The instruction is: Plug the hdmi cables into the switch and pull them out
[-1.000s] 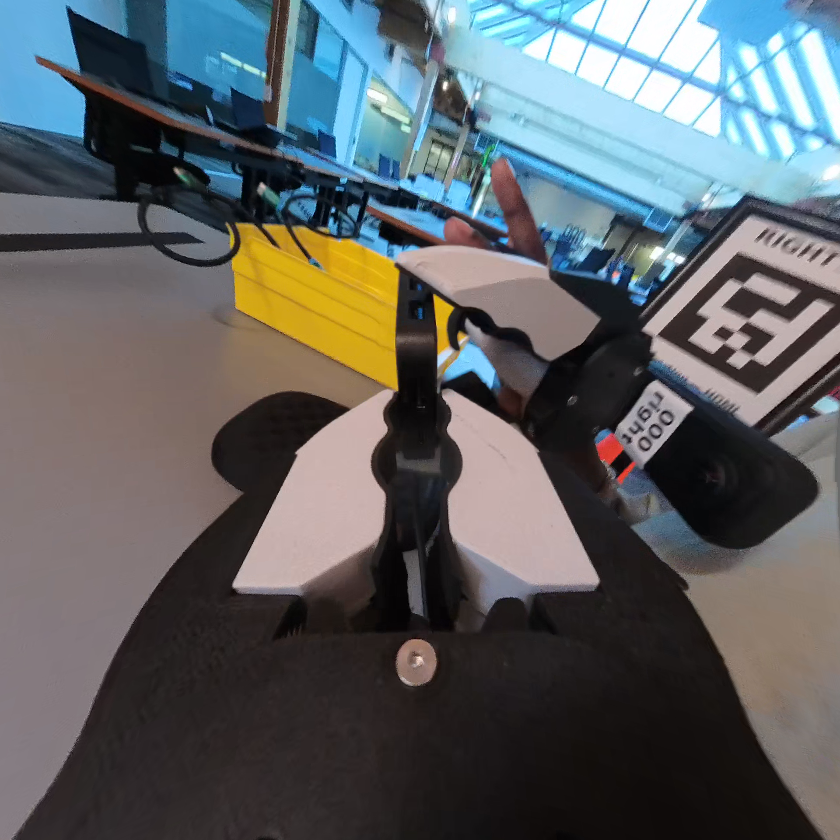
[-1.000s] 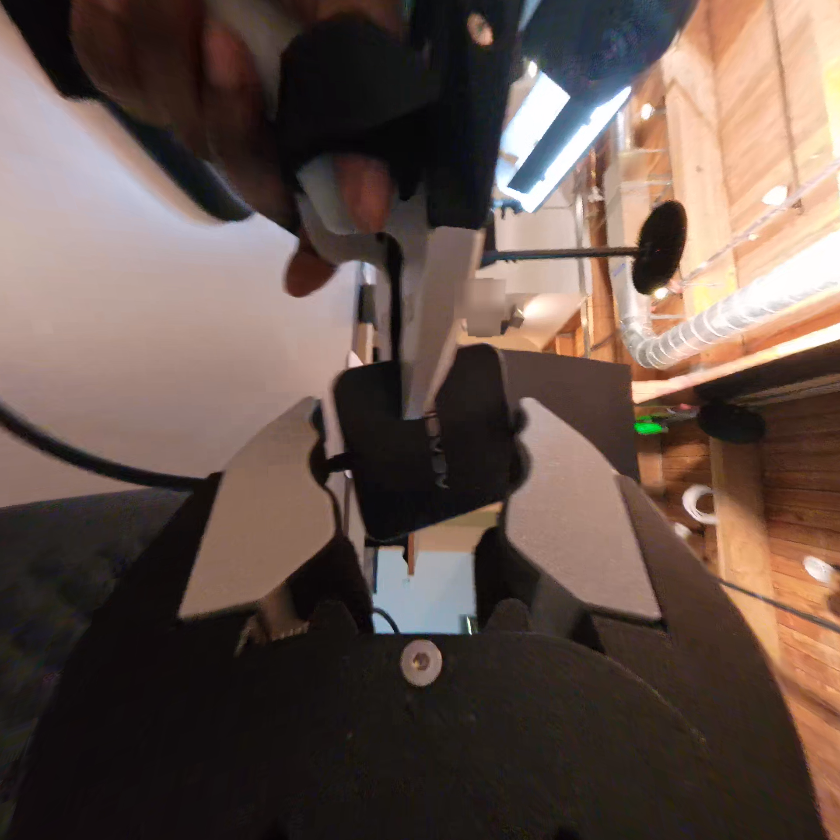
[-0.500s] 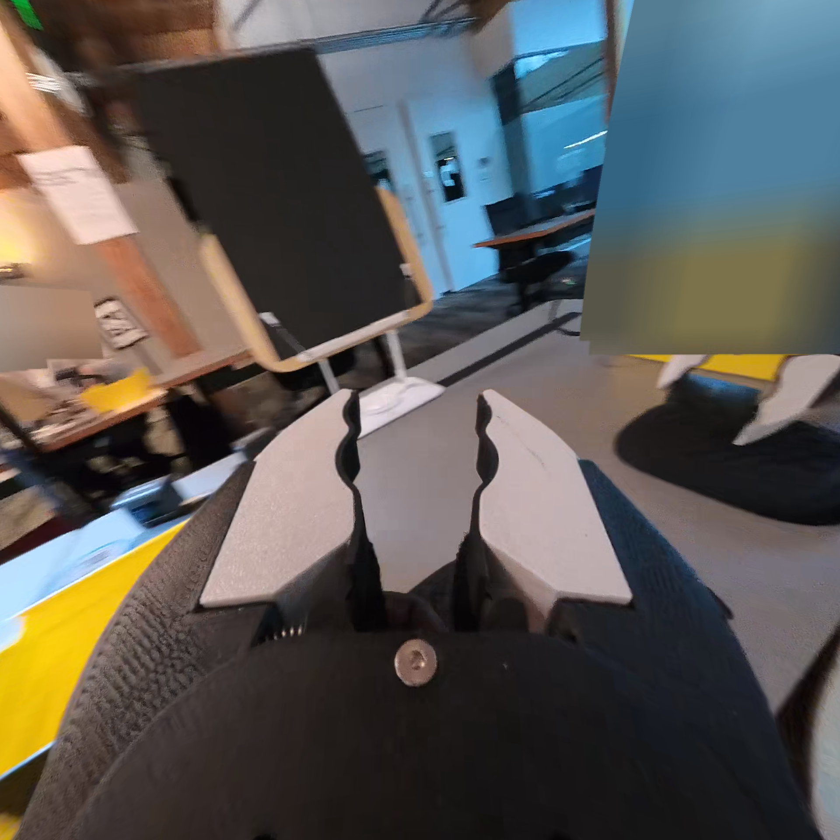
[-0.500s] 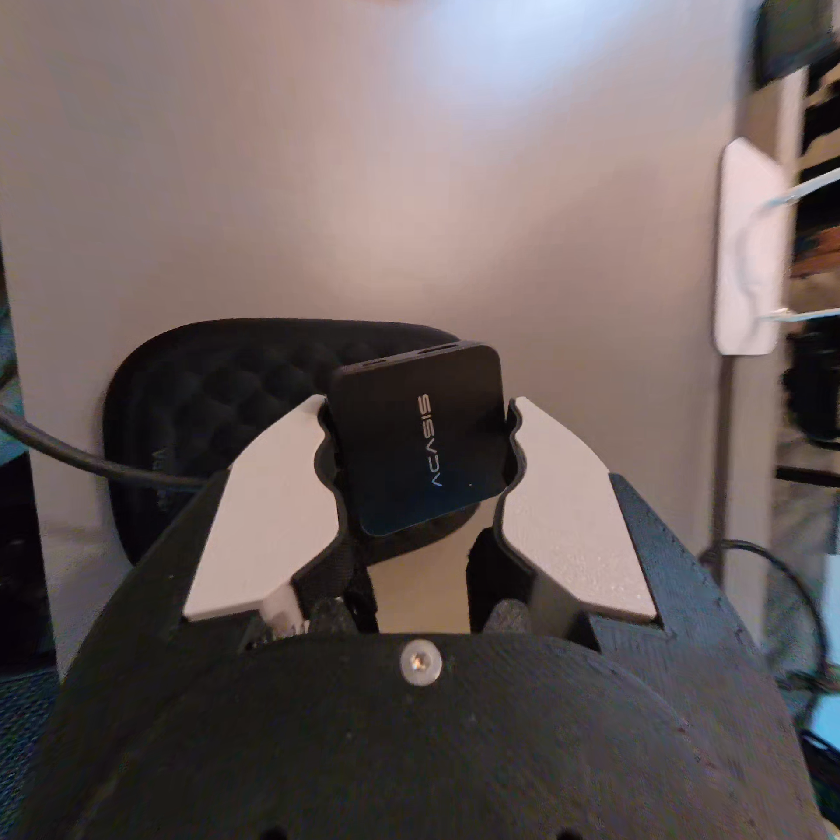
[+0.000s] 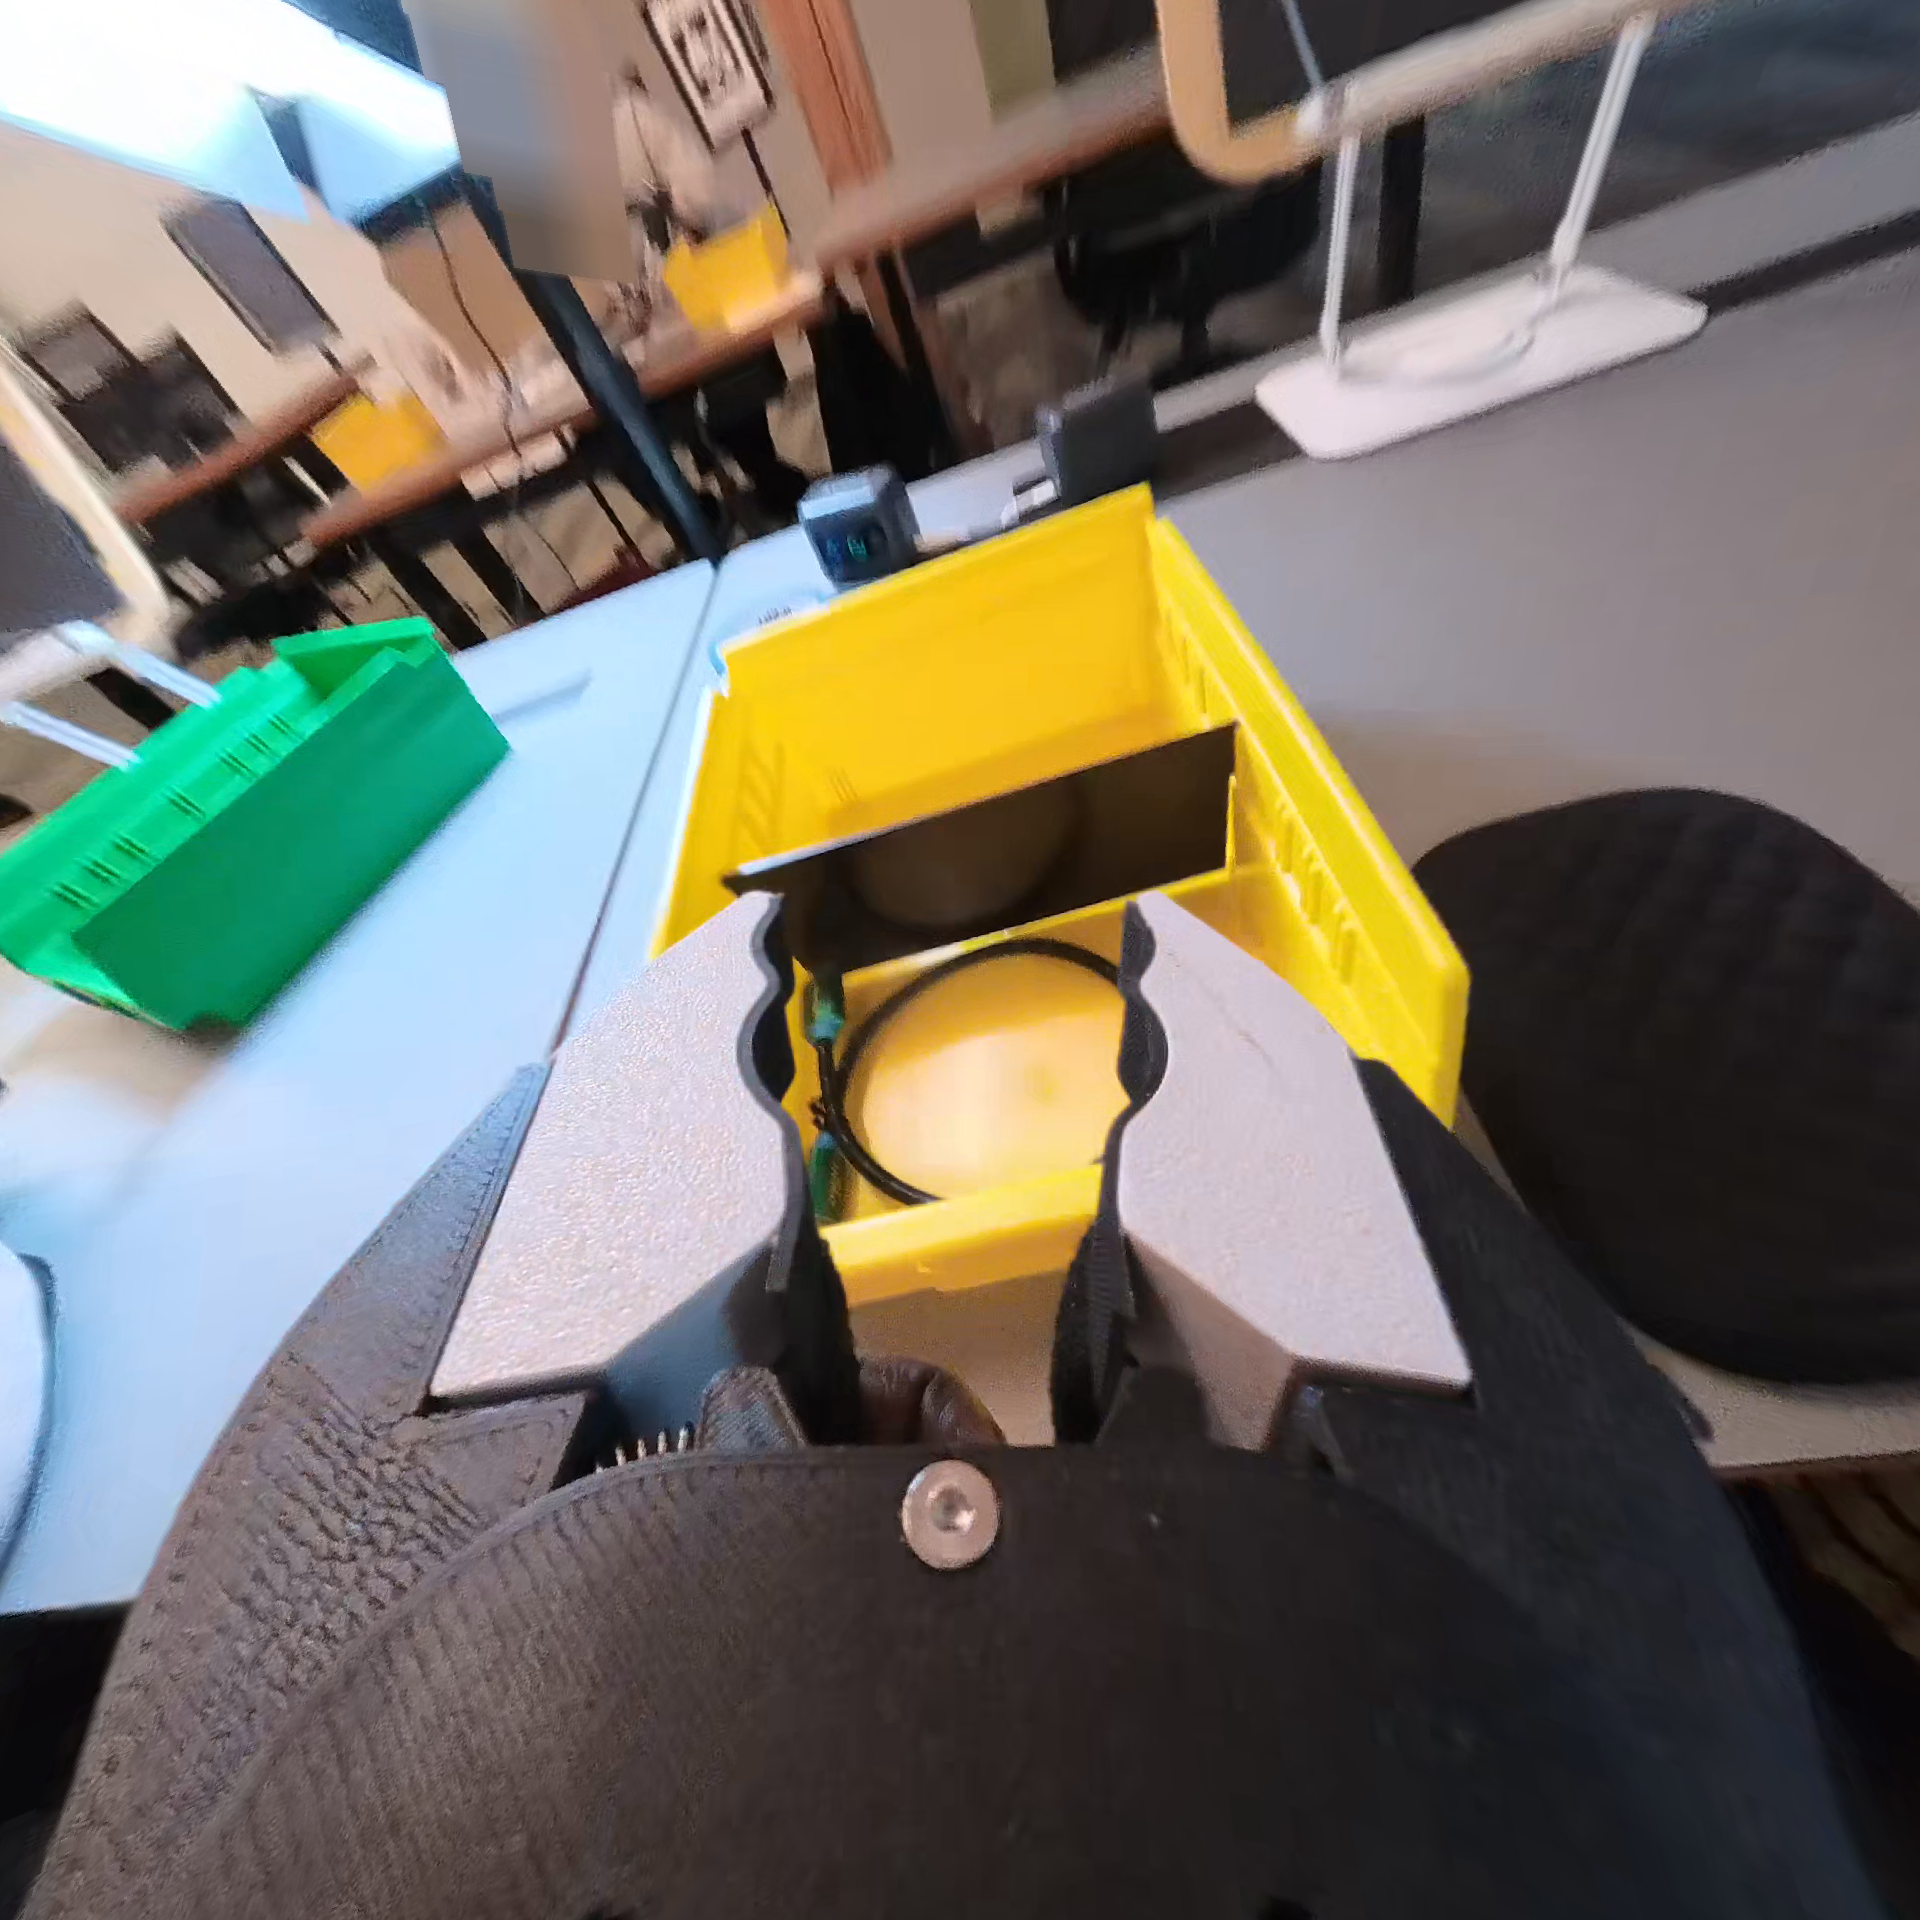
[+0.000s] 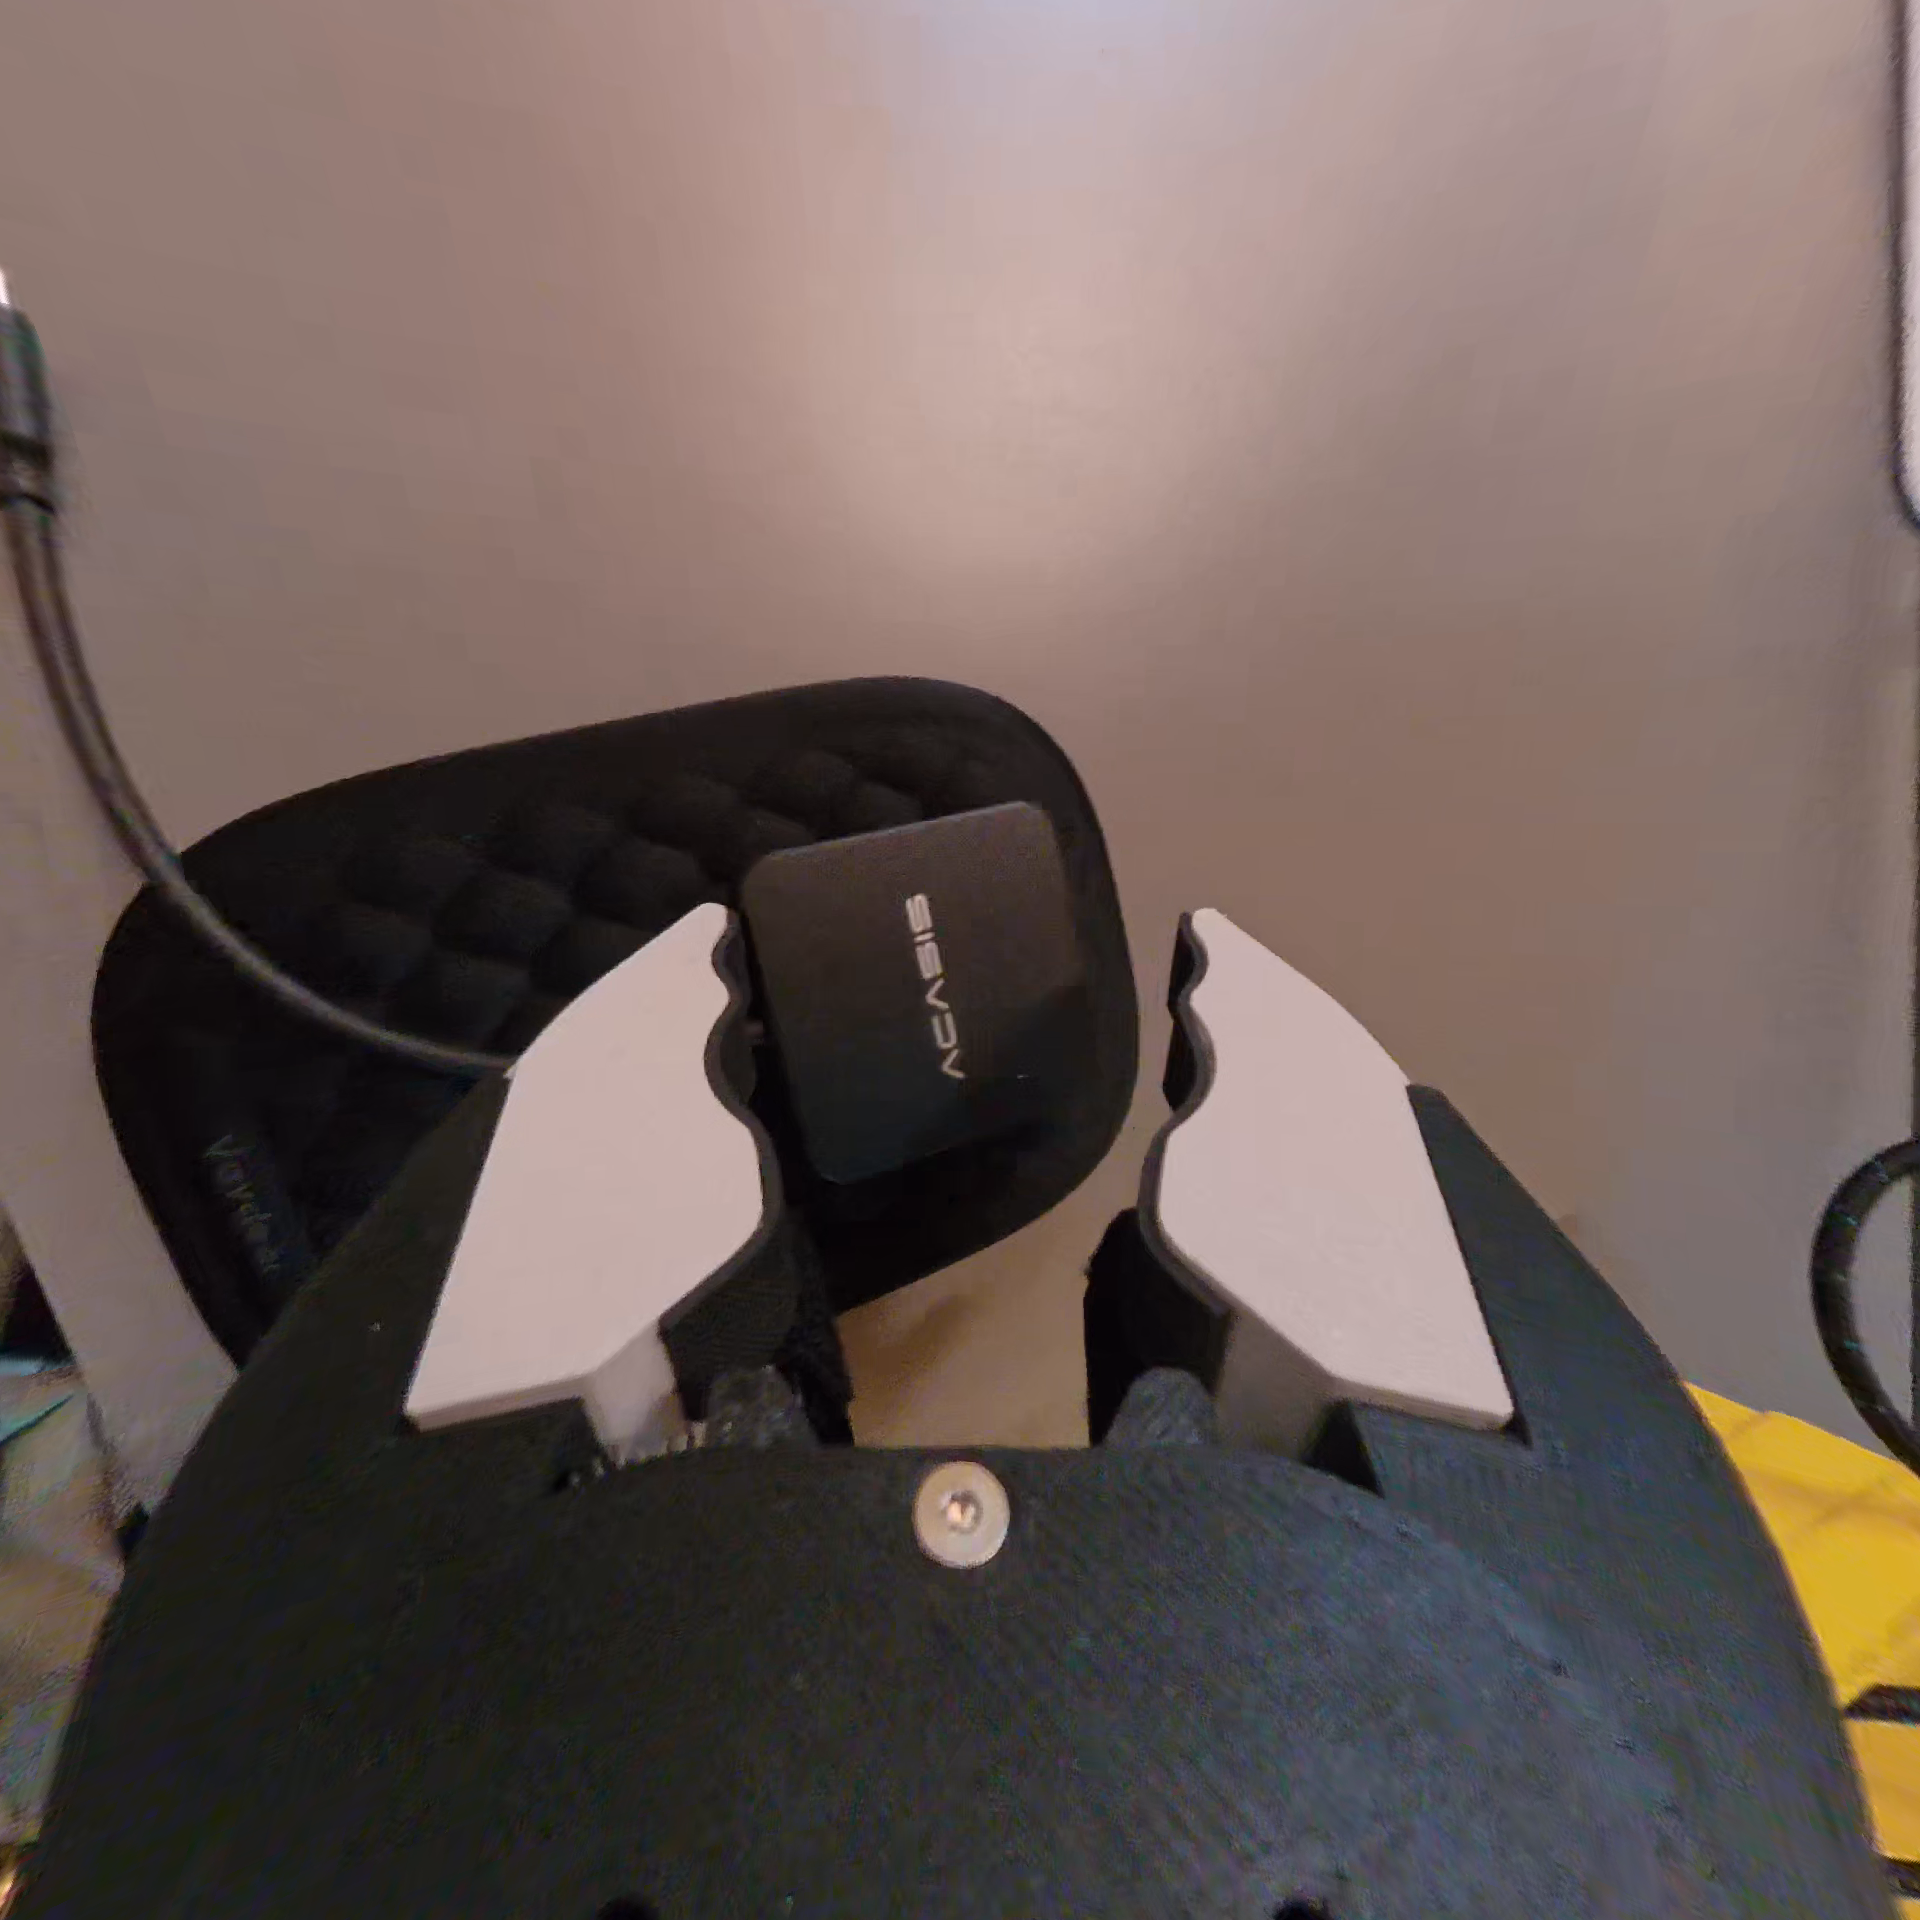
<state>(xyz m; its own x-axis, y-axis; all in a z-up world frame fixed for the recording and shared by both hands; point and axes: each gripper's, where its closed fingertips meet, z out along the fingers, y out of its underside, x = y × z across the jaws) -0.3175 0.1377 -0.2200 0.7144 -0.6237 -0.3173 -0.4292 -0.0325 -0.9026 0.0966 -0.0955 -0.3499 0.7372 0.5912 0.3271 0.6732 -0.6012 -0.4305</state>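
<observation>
Grey bench (image 5: 1558,644) surface fills both wrist views, with blurred desks and chair legs of an open office behind it in the left one. Nearest in the left wrist view, the left hand-held gripper (image 5: 951,935) has its jaws spread wide with nothing between them, poised over the front compartment of a yellow bin (image 5: 1309,862). In that compartment lies a coiled black hdmi cable (image 5: 883,1018) with green-tinted plugs against the left wall. A dark divider (image 5: 1039,831) crosses the bin behind it. A black padded mat (image 5: 1683,1060) lies on the bench just right of the bin, and a green bin (image 5: 249,821) sits well apart to the left. Farther back stands a white stand base (image 5: 1475,353).

In the right wrist view, the right hand-held gripper (image 6: 951,930) is also wide apart and grips nothing. The black switch (image 6: 914,987) rests on the padded mat (image 6: 468,935), close against the left finger (image 6: 623,1122) and clear of the right one. A black cord (image 6: 114,748) curves down across the mat's left part.
</observation>
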